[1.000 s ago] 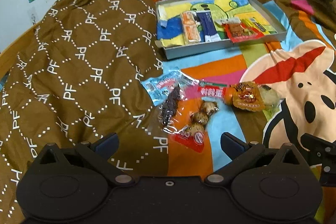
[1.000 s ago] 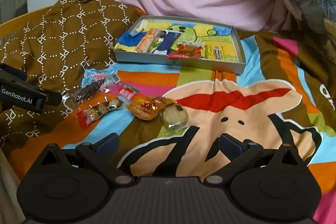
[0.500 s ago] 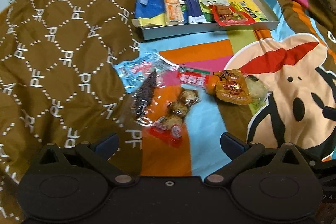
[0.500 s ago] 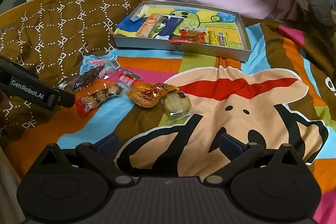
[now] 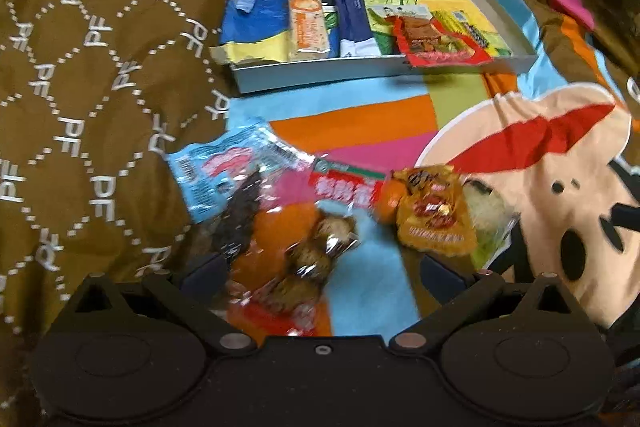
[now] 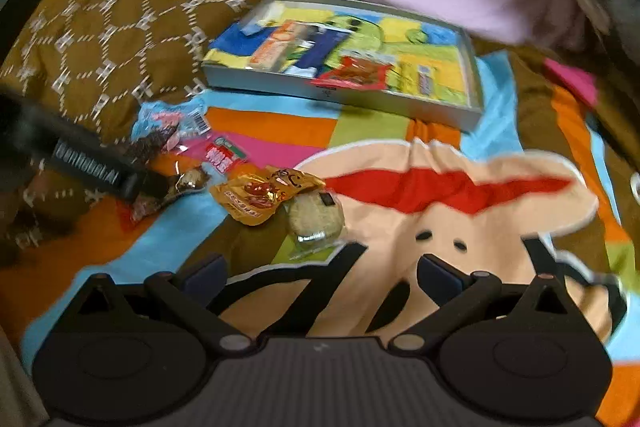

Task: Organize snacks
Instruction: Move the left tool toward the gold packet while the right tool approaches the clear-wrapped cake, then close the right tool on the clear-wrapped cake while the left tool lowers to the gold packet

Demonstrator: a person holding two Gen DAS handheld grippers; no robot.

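A bed spread with a cartoon blanket (image 5: 520, 155) and a brown patterned quilt (image 5: 100, 75) fills both views, with pink fabric bunched along the top edge. A grey tray (image 5: 496, 15) sits at upper centre of the left view, already holding an orange bar (image 5: 308, 23), a blue pack (image 5: 354, 23) and a red pack (image 5: 432, 41).

Loose snacks lie in a cluster at mid-frame: a light-blue pack (image 5: 224, 167), a dark strip (image 5: 240, 215), a clear pack of brown balls (image 5: 316, 259), a red-and-green pack (image 5: 348, 187), an orange pouch (image 5: 432, 219) and a pale cookie (image 6: 316, 219).

The left gripper (image 5: 316, 269), jaws spread wide, straddles the ball pack at lower centre. The right gripper (image 6: 320, 271), also spread wide, hovers over bare blanket at lower centre of its view, just short of the cookie.

The risk is likely a sloppy pinch: the ball pack overlaps the dark strip, so closing now could catch both wrappers, or the slick film could slide out. The soft bedding may also give under the fingers.

Against the frame half a second back, the left gripper has pushed forward, so the snacks loom larger and the ball pack now sits between its fingers. In the right view its black body reaches further into the cluster.
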